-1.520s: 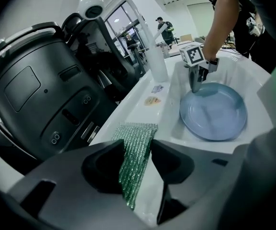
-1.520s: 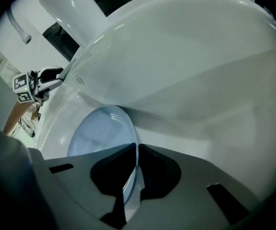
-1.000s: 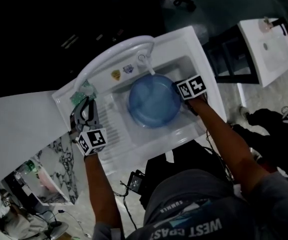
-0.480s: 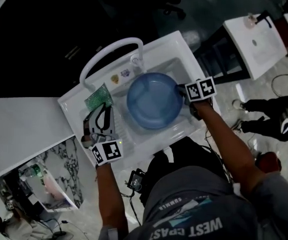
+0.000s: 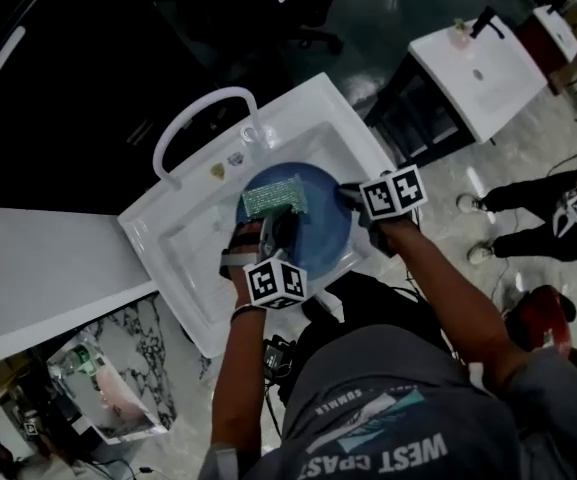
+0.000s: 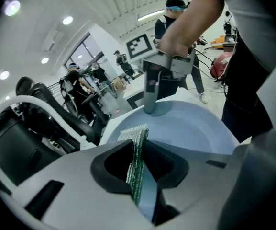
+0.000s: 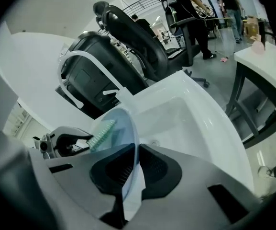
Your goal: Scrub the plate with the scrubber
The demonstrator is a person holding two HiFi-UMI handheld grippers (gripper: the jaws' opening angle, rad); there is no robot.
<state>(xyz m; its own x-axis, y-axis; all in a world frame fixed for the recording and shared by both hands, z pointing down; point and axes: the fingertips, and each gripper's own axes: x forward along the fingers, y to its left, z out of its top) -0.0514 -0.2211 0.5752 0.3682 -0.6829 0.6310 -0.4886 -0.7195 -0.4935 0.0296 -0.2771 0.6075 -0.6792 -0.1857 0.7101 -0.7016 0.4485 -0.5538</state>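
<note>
Plate (image 5: pixel 323 238), blue: held over the sink (image 5: pixel 168 228) basin, its rim pinched by the right claw (image 5: pixel 353 196). Scrubber (image 5: pixel 273 196), green: clamped in the left claw (image 5: pixel 273 223), resting on the plate's face. Scrubbing apparently just starting; whole face remains.

Carrier: white sink unit (image 5: pixel 183 258), seen steeply from above, set cornerwise in the head view. Sunken basin (image 5: pixel 330 144) on its right half, ribbed drainboard on its left. Arched white faucet (image 5: pixel 211 93) stands on the rear ledge. Two small stickers (image 5: pixel 216 172) sit on that ledge, just beside the faucet base. Plain white tabletop (image 5: pixel 38 268) adjoins the unit's left edge; nothing seen on it. Second white tabletop (image 5: pixel 478 73) well apart, upper right: round drain, black tap (image 5: pixel 483 20), small pink item (image 5: pixel 458 33) near the tap. Floor (image 5: pixel 528 168): pale, marbled; black box with cables (image 5: pixel 273 353) lies on it near the unit's front edge
</note>
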